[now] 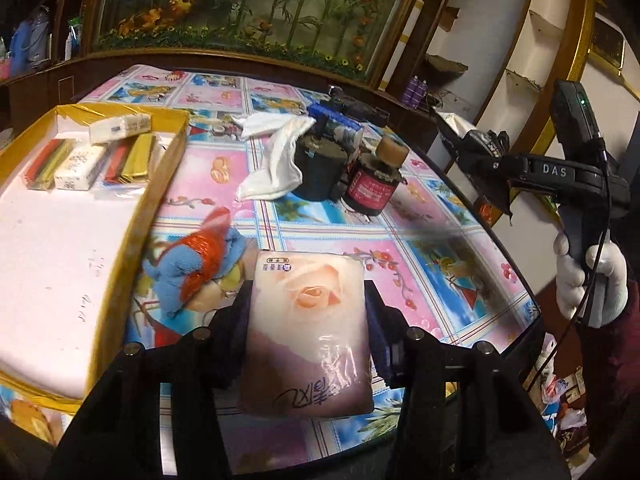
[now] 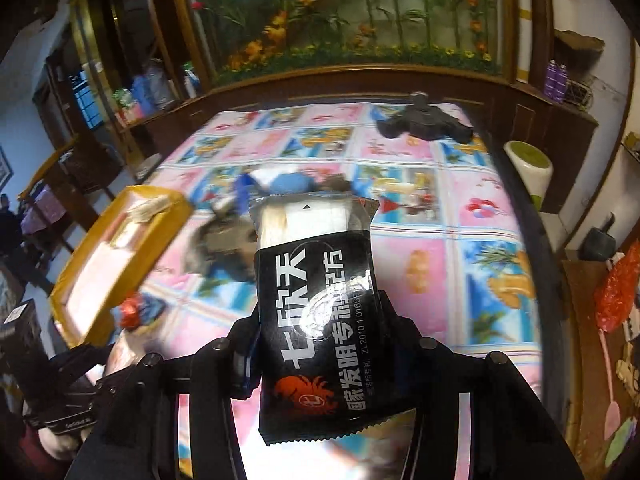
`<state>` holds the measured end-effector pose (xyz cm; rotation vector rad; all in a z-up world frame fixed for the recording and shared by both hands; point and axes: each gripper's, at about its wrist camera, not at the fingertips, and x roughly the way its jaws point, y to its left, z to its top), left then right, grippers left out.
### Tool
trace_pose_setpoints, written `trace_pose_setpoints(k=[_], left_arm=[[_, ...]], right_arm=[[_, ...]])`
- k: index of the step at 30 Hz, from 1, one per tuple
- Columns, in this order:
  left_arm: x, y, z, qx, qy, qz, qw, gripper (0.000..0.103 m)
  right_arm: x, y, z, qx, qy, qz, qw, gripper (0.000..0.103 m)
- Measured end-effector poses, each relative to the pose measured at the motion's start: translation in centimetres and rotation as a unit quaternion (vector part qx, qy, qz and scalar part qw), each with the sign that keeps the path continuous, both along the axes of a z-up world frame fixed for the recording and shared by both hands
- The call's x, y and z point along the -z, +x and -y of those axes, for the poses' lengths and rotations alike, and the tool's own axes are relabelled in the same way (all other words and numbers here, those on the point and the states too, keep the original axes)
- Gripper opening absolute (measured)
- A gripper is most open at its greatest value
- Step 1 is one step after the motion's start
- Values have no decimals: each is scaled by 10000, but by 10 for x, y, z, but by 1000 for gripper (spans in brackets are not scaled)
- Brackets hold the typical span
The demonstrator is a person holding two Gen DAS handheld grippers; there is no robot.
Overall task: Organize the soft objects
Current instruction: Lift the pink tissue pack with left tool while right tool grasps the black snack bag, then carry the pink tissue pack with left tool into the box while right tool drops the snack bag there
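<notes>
I have the left tongs [image 1: 308,320] pinching the tissue pack [image 1: 307,332] lengthwise and the right tongs [image 2: 316,344] pinching the black packet [image 2: 320,320], both above the bench [image 1: 420,248]; the tray [image 1: 120,240] lies left, nearer my left hand.

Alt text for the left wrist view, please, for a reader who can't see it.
The left hand-held gripper clamps a pink rose-printed plastic tissue pack above a cartoon-patterned tablecloth. To the left sits a gold-rimmed shallow box holding small packets, with a blue and red plush toy beside it.
</notes>
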<state>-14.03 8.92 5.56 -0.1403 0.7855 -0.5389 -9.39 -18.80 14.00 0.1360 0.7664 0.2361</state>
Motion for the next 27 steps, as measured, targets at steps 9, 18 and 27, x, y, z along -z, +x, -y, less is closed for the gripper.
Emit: trace_pose_setpoints(k=[9,18,27], left_arm=[[-24,44,-98,-1053,256,32,9941,49],[-17,148,-164,-1694,699,-266,9827,49],[-3,224,-178,-1900,674,-476,9783,52]], right_arm=[[-5,33,-102,-1123,610,-292,9914,48],[9,85,-216,-2025,604,-673,9751,48],[44,135,-260,-1975,627,-1120,9719,48]])
